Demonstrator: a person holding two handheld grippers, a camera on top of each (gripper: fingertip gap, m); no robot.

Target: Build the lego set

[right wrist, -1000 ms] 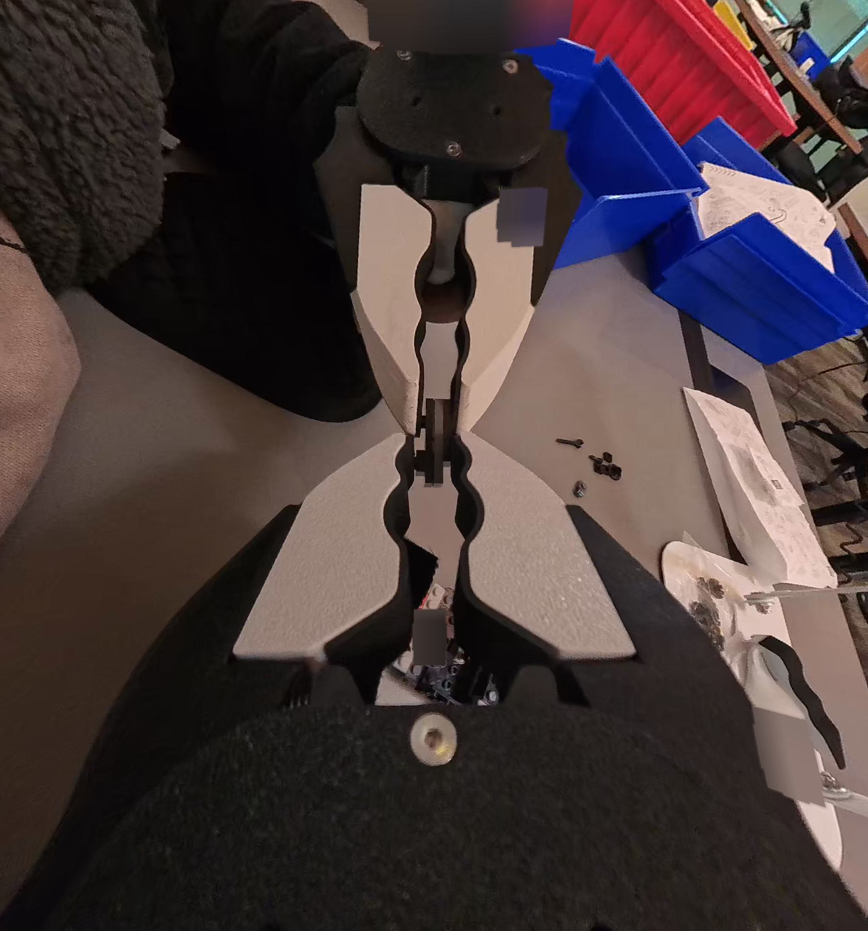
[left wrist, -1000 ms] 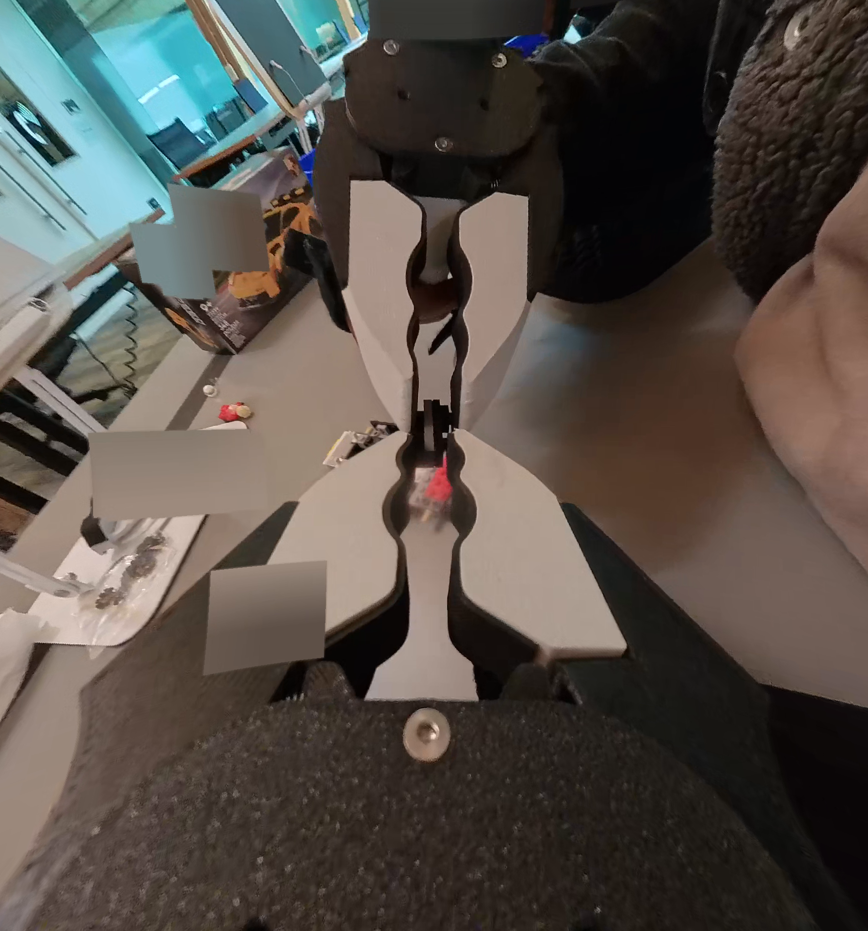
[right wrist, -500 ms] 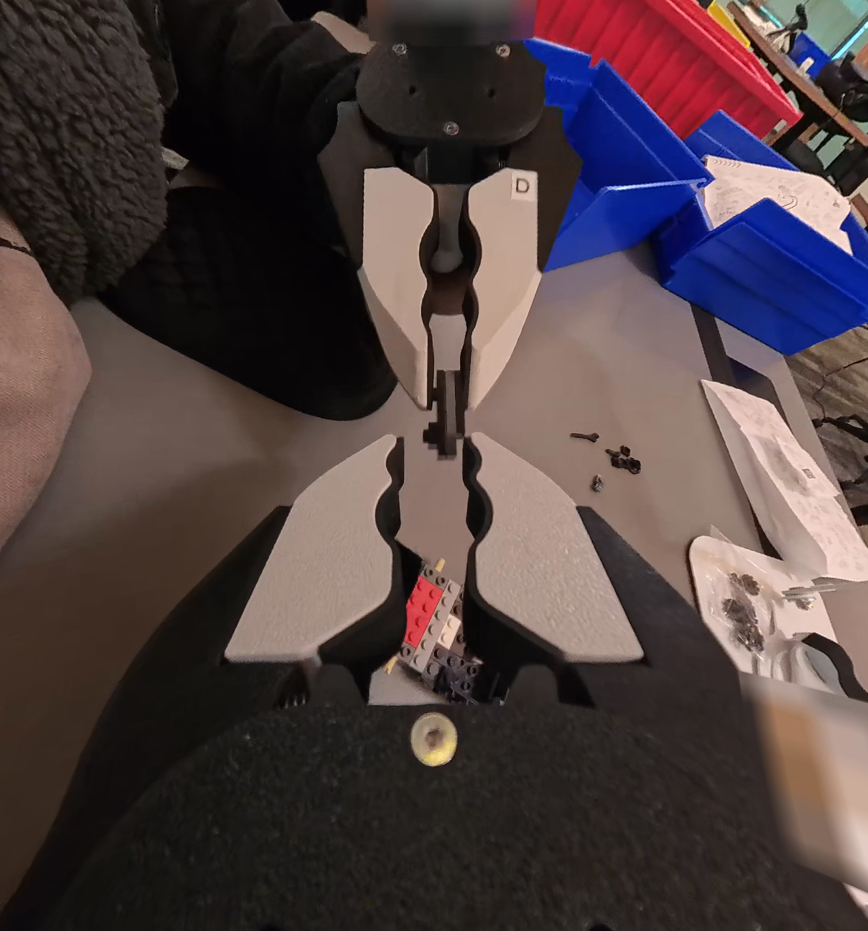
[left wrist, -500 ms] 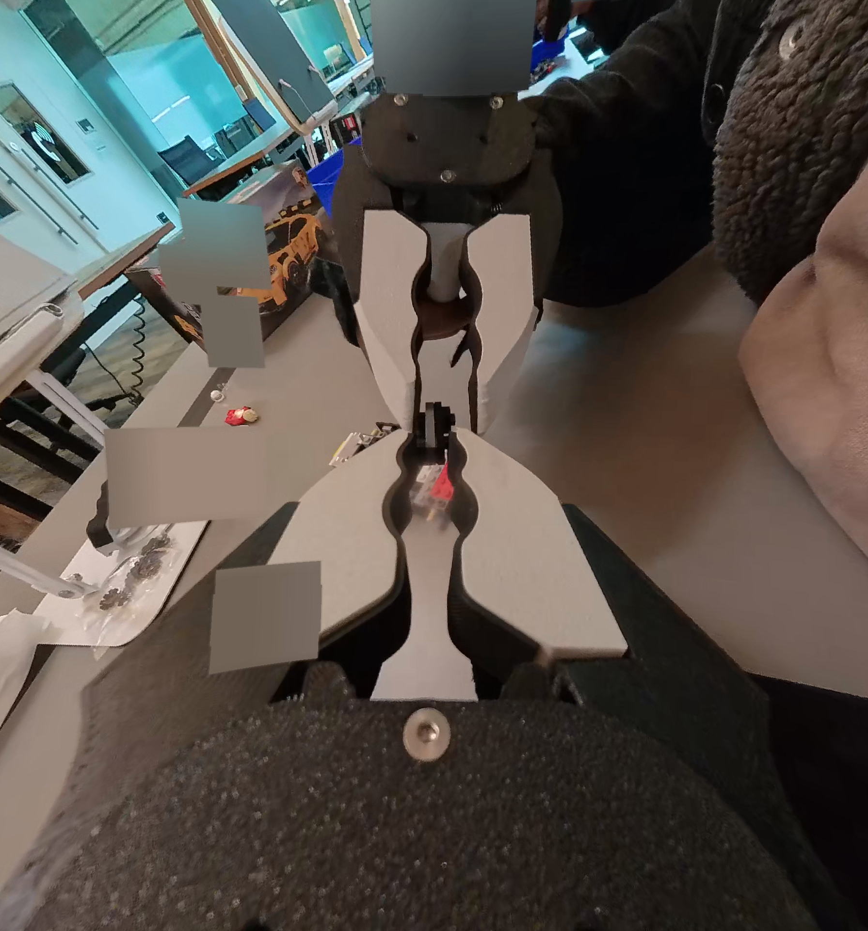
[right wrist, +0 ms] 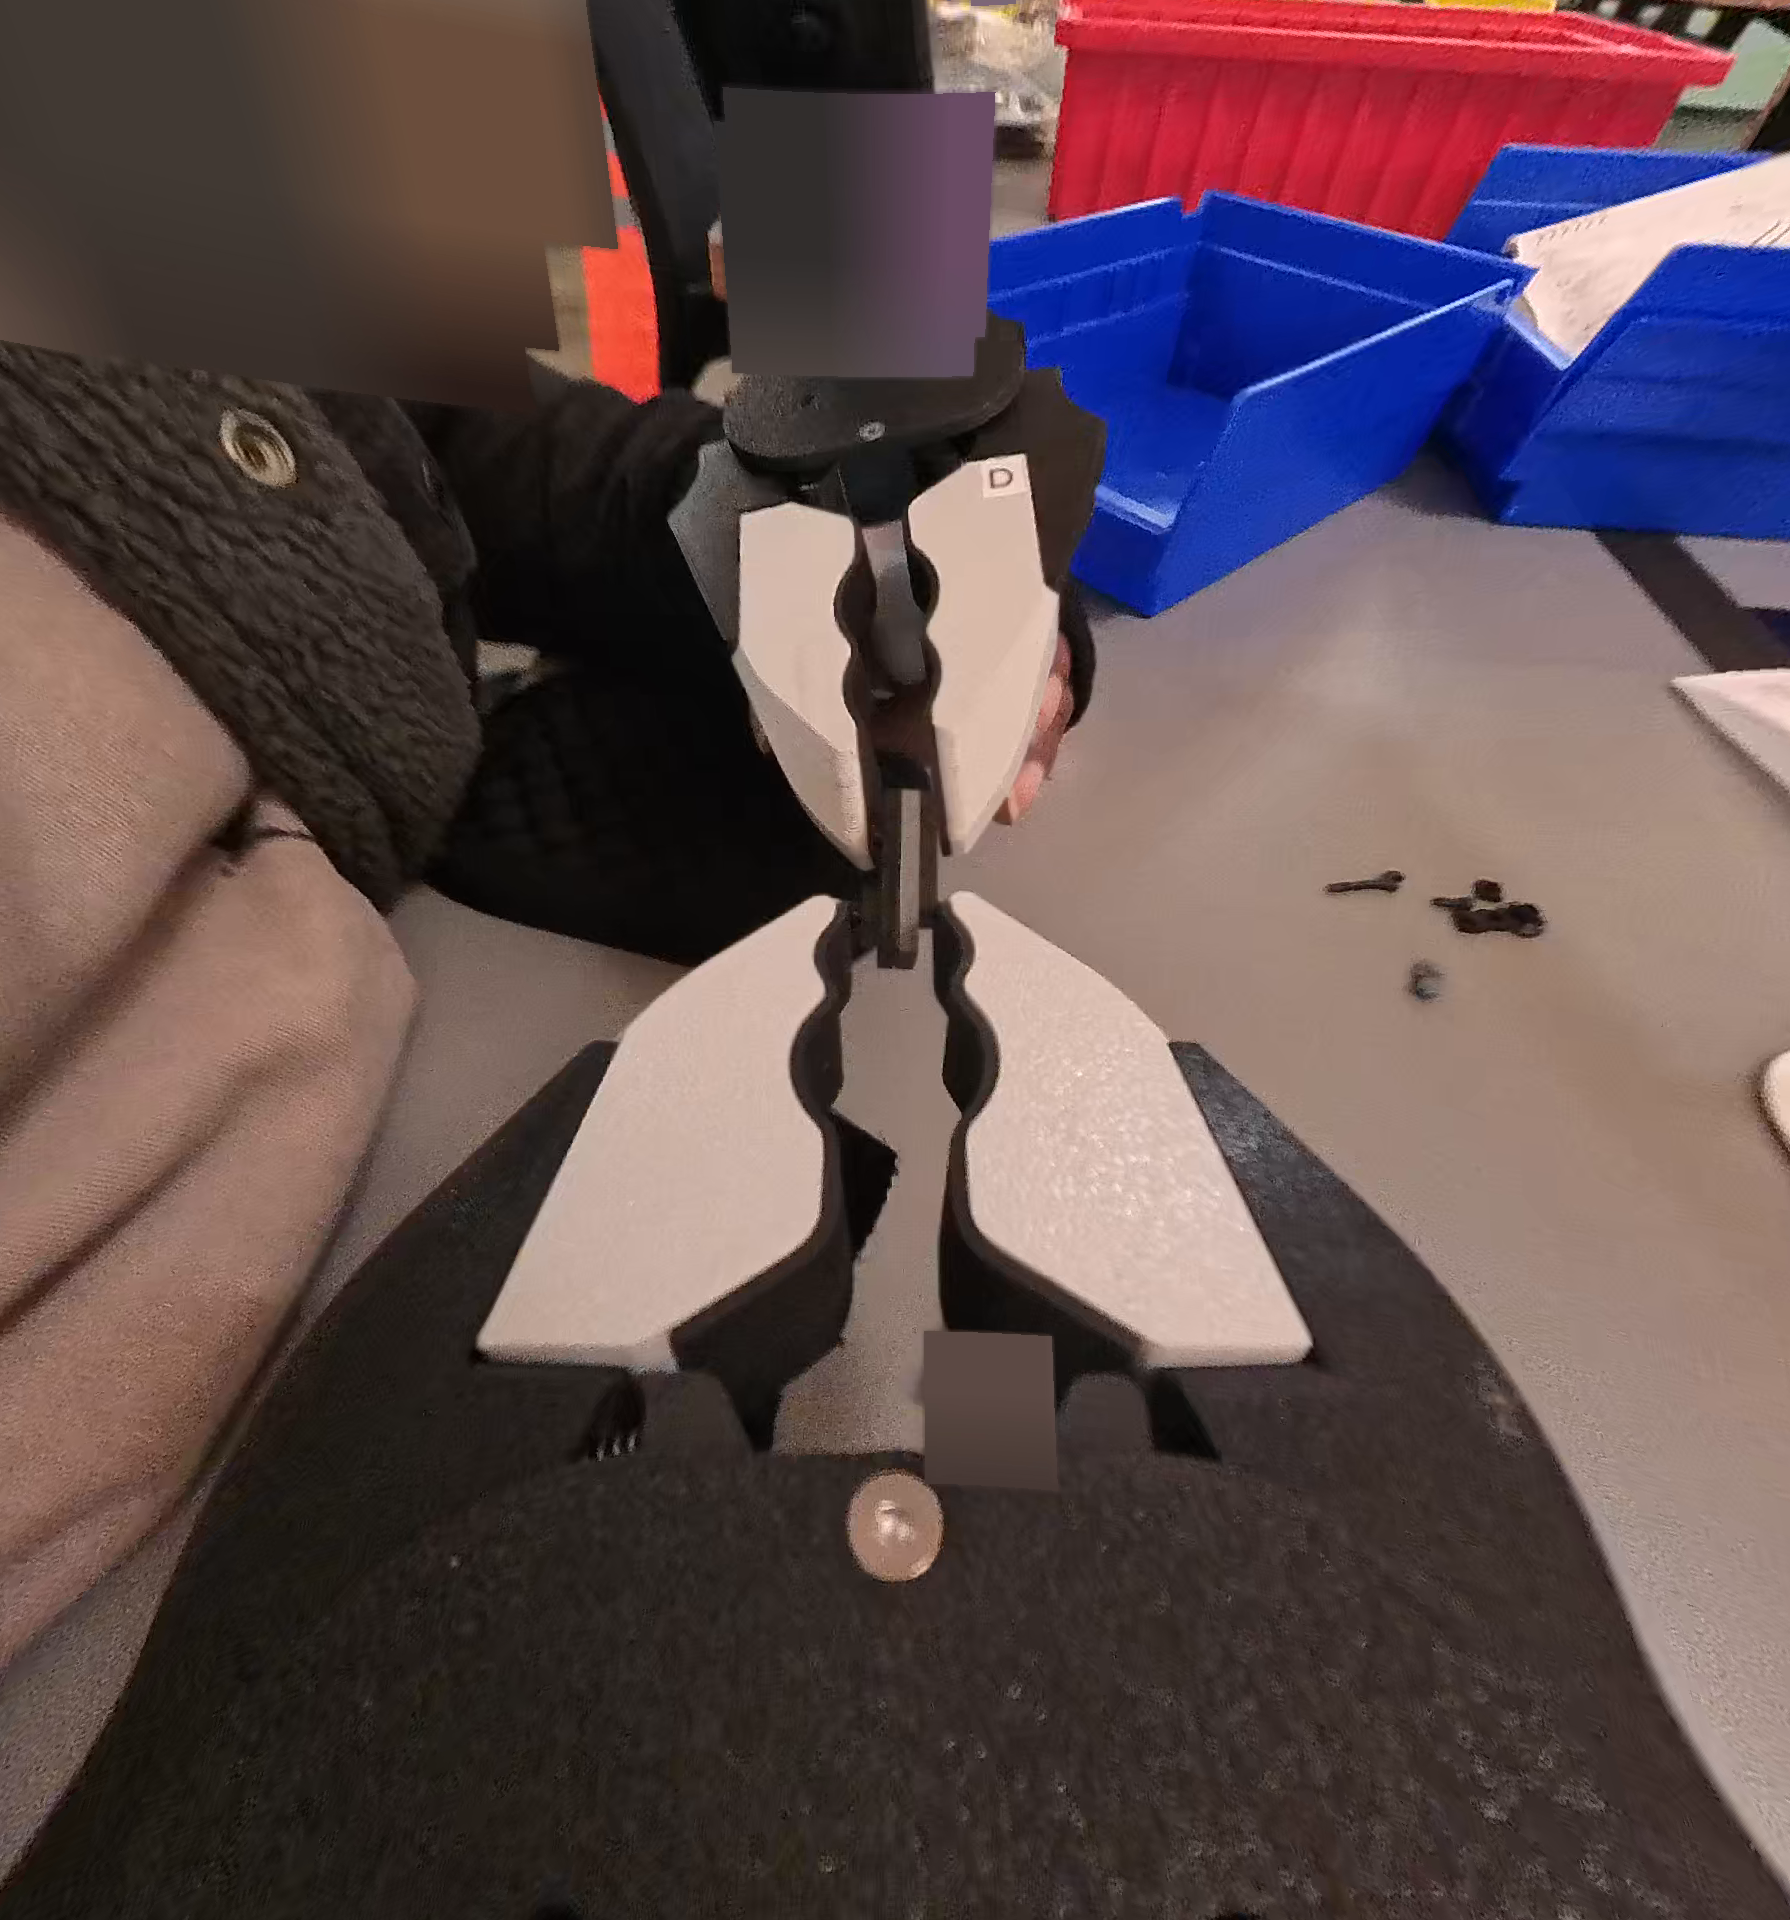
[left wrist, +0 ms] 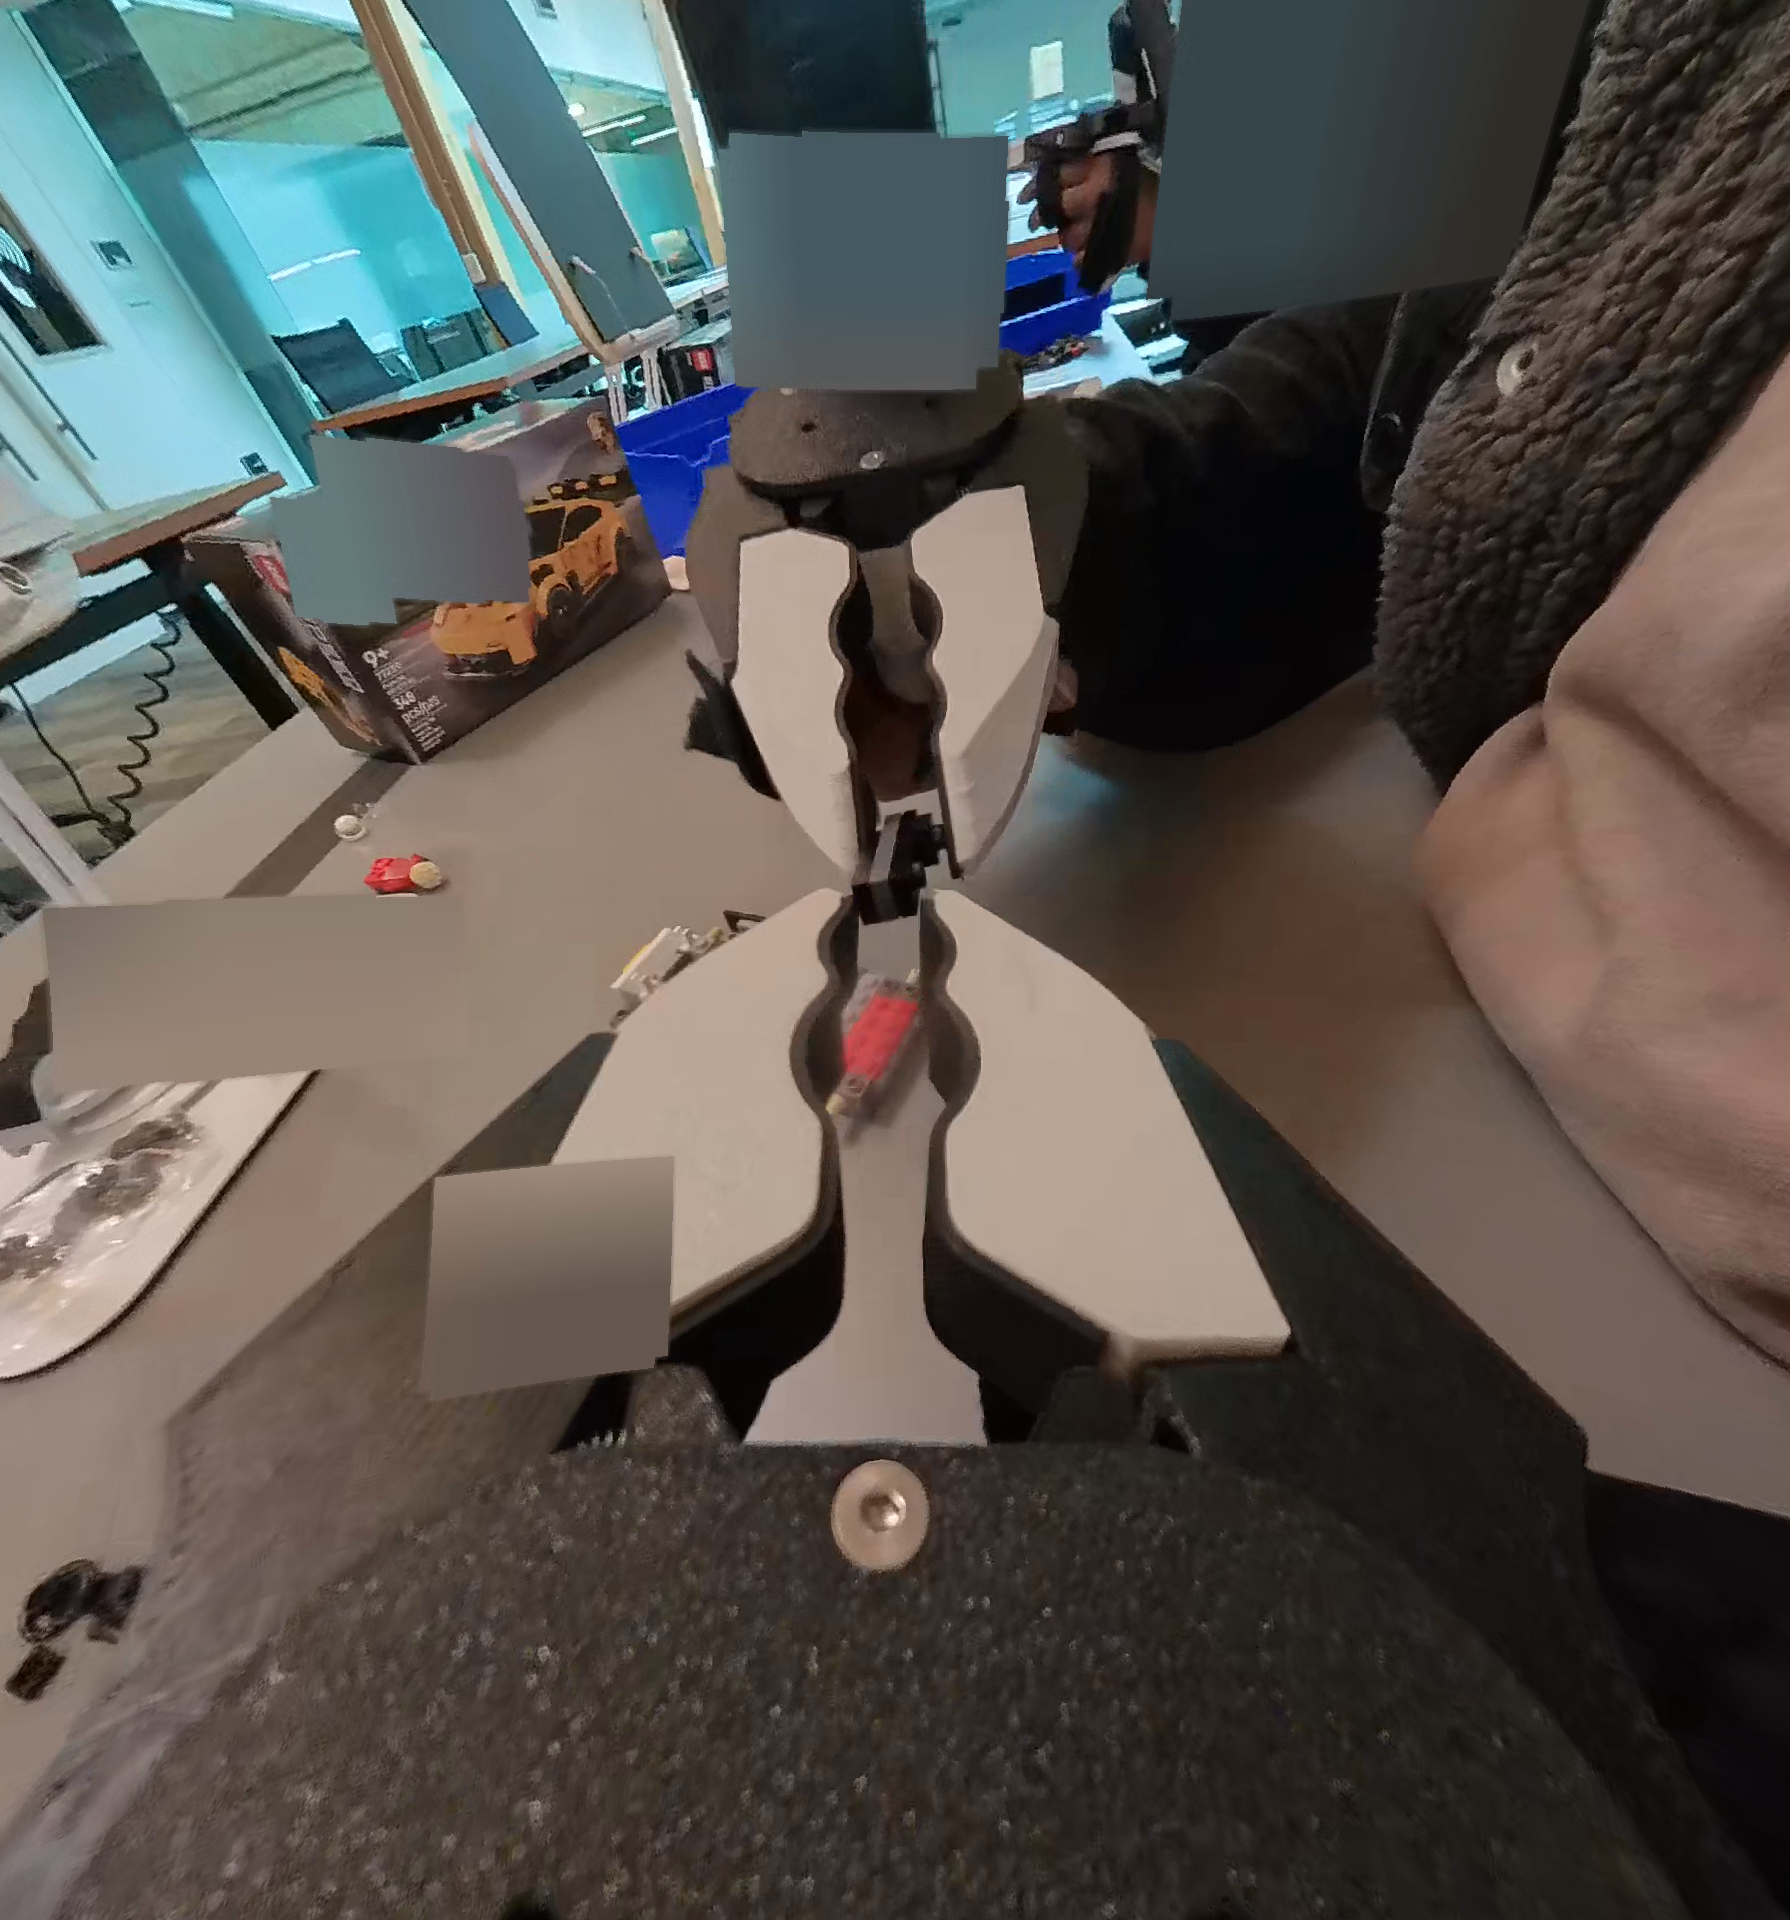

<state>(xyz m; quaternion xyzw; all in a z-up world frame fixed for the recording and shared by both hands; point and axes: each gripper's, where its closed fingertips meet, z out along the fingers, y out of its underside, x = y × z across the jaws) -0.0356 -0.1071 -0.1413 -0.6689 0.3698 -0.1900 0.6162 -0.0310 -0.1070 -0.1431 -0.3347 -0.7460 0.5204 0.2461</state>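
The two grippers point at each other, tip to tip, just above the grey counter. Between them is one small black lego piece. I think they meet like this so one can hold the piece steady while the other pushes or takes it.

The left gripper has its fingers pressed onto the piece, pinching it. From the right wrist view the piece looks thin and flat, seen from its edge. The right gripper has its fingers close around the other end. They are very near it, maybe touching – but I cannot tell if they really squeeze.

Down on the counter, seen through the gap in the left fingers, lies a small lego build with a red top. It is blurry and the fingers hide its sides. The black piece may belong on it.

More parts wait nearby: a red bit, some tiny black bits, and a clear bag of dark parts on a white tray. The lego box with a yellow car stands at the back, out of the way. Blue bins sit on the other side.

The black piece's shape is hard to make out – the fingers cover most of it.
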